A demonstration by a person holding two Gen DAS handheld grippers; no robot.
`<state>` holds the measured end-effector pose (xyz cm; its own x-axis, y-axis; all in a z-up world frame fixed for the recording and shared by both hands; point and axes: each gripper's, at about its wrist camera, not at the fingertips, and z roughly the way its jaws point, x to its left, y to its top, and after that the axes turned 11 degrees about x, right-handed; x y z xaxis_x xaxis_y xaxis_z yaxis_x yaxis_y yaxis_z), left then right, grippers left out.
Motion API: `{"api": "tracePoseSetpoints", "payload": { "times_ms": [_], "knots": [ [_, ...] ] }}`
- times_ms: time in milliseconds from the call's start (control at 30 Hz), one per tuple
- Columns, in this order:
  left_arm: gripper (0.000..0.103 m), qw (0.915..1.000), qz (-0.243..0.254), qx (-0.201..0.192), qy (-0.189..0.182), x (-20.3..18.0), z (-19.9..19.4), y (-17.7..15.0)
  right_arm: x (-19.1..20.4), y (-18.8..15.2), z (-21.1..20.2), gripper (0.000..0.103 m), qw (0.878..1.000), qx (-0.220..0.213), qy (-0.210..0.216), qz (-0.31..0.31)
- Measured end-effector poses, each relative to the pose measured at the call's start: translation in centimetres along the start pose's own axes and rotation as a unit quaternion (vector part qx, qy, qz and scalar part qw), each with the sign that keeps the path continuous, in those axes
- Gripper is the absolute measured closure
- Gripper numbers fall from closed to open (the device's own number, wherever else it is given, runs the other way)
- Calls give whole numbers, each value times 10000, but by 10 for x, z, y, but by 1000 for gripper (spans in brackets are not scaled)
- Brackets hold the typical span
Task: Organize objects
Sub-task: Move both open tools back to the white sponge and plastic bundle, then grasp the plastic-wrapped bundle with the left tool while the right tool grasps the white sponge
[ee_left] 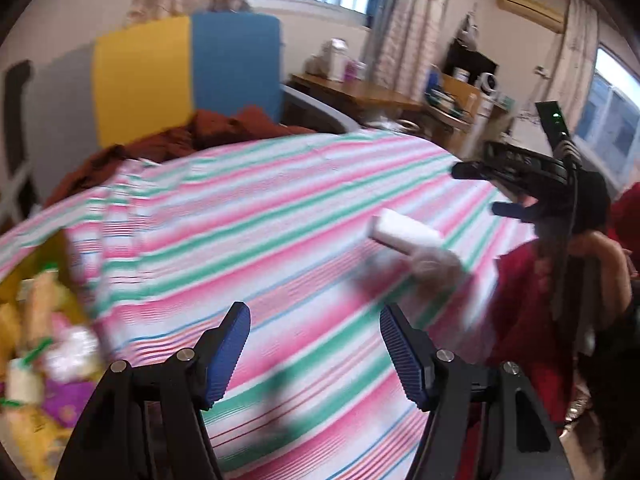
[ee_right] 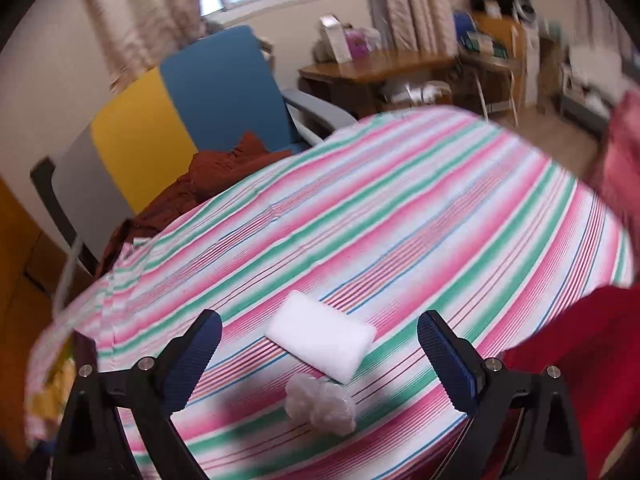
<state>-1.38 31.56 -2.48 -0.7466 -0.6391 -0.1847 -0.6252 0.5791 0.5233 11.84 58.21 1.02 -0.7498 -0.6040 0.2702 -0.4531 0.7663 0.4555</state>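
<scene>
A white rectangular block (ee_right: 320, 336) lies on the pink, green and white striped tablecloth (ee_right: 400, 220), with a crumpled wad of clear plastic (ee_right: 320, 402) just in front of it. My right gripper (ee_right: 322, 360) hovers over the two with its blue pads wide apart, open and touching neither. In the left wrist view the block (ee_left: 404, 234) and the plastic wad (ee_left: 436, 266) sit to the right, under the right gripper (ee_left: 492, 192). My left gripper (ee_left: 316, 356) is open above bare cloth, with nothing between its fingers. Both views are motion-blurred.
A yellow box (ee_left: 40, 340) with several packets sits at the table's left edge. A rust-brown cloth (ee_right: 224, 172) lies on chairs (ee_right: 224, 92) with yellow, blue and grey backs behind the table. A person's red sleeve (ee_left: 524, 300) is at the right. A cluttered wooden desk (ee_right: 372, 68) stands farther back.
</scene>
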Motion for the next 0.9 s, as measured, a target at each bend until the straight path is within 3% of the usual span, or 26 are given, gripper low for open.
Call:
{"api": "tracePoseSetpoints", "payload": {
  "times_ms": [200, 567, 767, 900],
  "knots": [
    [34, 9970, 558, 197, -506, -39, 38, 22, -38, 2, 10, 4, 9929, 58, 740, 932],
    [30, 9856, 1186, 603, -1040, -92, 105, 51, -38, 0, 8, 1, 9876, -77, 1239, 962],
    [27, 9833, 1273, 741, -1069, -113, 127, 59, -40, 1, 12, 1, 9852, -74, 1297, 1114],
    [27, 9844, 1231, 902, -881, -117, 148, 61, -42, 0, 13, 1, 9835, -91, 1375, 1168]
  ]
}}
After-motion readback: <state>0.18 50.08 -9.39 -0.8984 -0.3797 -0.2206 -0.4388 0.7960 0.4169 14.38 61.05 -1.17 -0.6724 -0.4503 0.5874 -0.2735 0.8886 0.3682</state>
